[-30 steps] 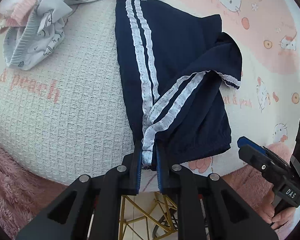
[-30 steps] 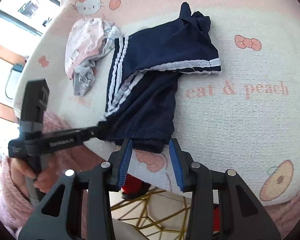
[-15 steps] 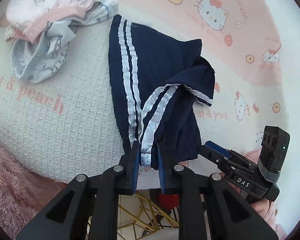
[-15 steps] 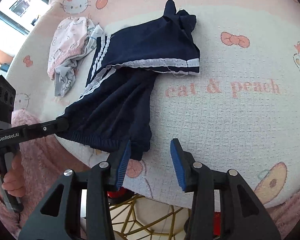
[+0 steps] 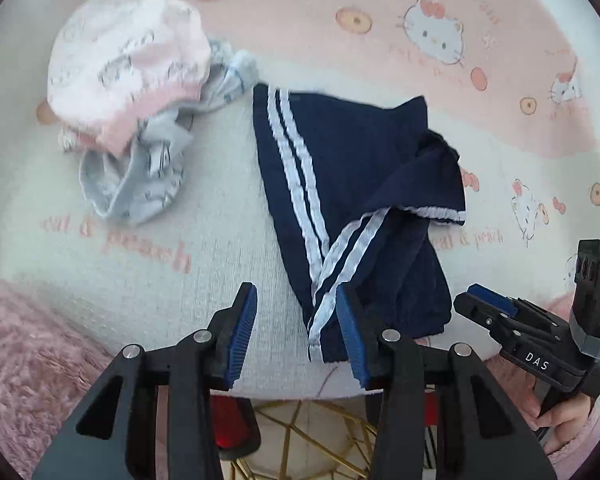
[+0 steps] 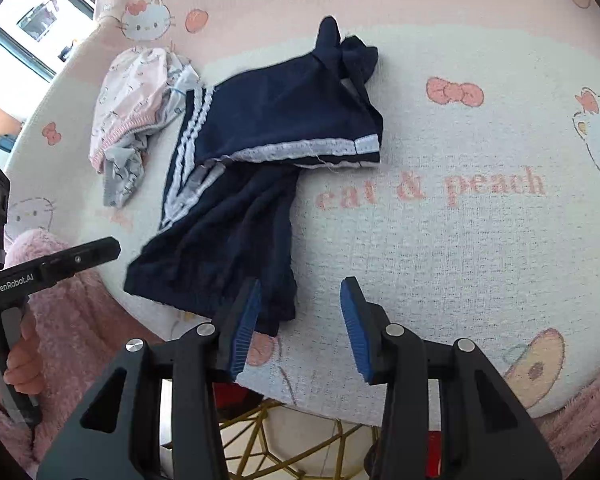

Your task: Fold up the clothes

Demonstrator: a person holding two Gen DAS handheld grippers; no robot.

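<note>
Navy shorts with double white side stripes lie partly folded on the round table's patterned cloth; they also show in the right wrist view. My left gripper hovers over the shorts' near striped corner, its jaws opening, and the pads touch no cloth. My right gripper stands open above the near waistband corner, holding nothing. The left gripper's dark body appears at the left in the right wrist view, the right gripper's body at the right in the left wrist view.
A pink garment and a grey printed garment lie bunched at the far left of the table. Fluffy pink sleeves frame the near edge. A gold wire table base shows below the rim.
My left gripper has let go of the shorts' striped corner, spread its jaws and risen. The corner now lies on the table. The right gripper has hardly moved.
</note>
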